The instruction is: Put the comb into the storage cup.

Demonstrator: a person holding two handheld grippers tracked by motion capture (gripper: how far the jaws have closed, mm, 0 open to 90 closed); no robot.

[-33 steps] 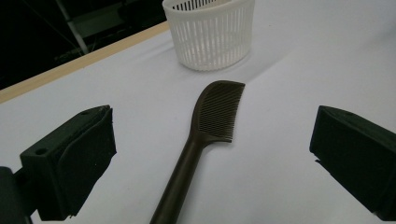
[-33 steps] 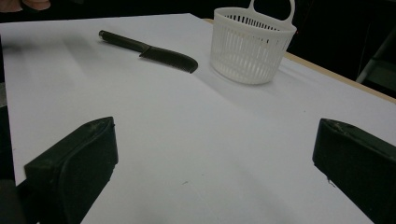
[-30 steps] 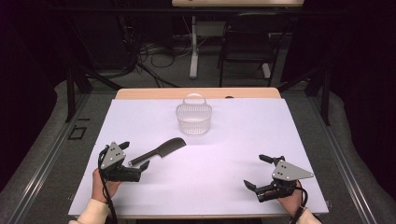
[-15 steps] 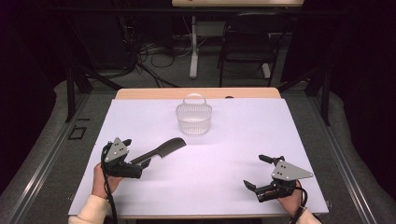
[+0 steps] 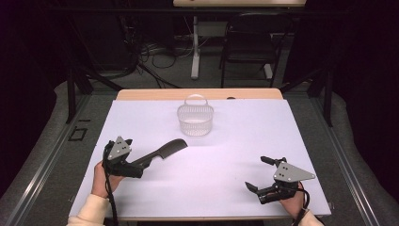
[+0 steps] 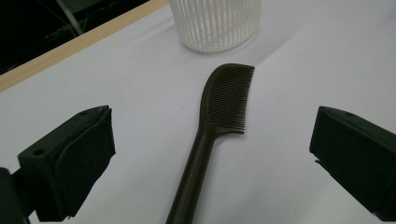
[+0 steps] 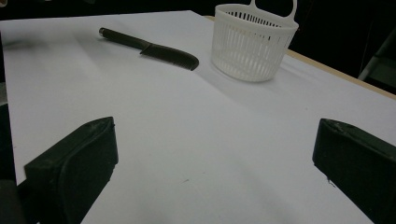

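Observation:
A dark brown comb (image 5: 164,150) lies flat on the white table cover (image 5: 235,141), teeth end toward the basket. My left gripper (image 5: 136,160) is open at the comb's handle end. In the left gripper view the handle runs up between the two wide-apart jaws of the left gripper (image 6: 212,126), which touch nothing, and the comb (image 6: 226,100) head lies just beyond them. My right gripper (image 5: 256,173) stands open near the front right of the table, nothing between its jaws. In the right gripper view, the right gripper (image 7: 215,130) faces the comb (image 7: 159,49) far off.
A white slotted basket (image 5: 195,121) with a loop handle stands upright at the table's far middle, just beyond the comb; the basket (image 6: 215,23) and basket (image 7: 252,44) show in both gripper views. A wooden table edge (image 5: 197,94) runs along the back.
My left gripper has shifted slightly forward around the comb's handle. The comb, the basket and the right gripper have stayed in place.

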